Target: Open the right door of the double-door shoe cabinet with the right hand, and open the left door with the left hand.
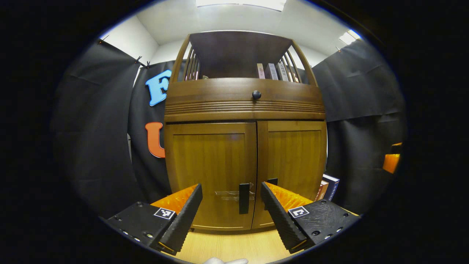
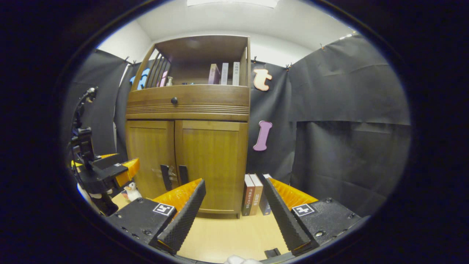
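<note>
While both doors stay closed: shoe cabinet upright on pale wooden floor, left door and right door flush, black handles side by side at the seam. Left hand-held gripper spread wide, facing the handles, touching nothing. Right hand-held gripper likewise spread, empty, short of the cabinet, near books standing beside it.
</note>
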A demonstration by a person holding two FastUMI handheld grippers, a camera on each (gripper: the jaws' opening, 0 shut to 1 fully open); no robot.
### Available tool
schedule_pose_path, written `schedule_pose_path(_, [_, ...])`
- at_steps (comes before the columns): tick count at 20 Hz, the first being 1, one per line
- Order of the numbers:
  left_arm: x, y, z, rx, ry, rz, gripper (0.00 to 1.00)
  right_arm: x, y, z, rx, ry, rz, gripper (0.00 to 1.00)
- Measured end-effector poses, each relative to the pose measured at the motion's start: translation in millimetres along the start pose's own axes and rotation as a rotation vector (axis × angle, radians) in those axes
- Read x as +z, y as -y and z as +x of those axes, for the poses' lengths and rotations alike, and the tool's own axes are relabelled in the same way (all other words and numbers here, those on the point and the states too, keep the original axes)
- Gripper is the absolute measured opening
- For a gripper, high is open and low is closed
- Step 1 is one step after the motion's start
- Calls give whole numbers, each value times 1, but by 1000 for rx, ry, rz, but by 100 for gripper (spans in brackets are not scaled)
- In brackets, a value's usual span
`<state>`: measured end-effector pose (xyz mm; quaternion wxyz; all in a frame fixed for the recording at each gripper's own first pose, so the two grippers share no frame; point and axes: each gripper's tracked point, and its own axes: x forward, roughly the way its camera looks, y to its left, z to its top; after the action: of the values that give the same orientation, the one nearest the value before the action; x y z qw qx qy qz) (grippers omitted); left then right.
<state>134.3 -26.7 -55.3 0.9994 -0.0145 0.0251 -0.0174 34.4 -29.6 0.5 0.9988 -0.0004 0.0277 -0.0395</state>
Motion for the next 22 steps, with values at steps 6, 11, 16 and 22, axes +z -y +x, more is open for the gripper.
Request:
schedule_pose_path(6, [-9,1,2,-3,-29,2,96,-1,-4,28,-13,8,-21,100])
schedule_pose_path(11, [-8,-16,-25,13,-48,0,96,-22,-37,65,41,-18,-34,100])
schedule_pose_path(16, [1,-47,-61,64,-52,6,96,-44,-89,113,118,-33,-53,100])
schedule_pose_path(22, [8,-74,-95,127,-55,24,96,-87,-144,178,188,-110,-22,100])
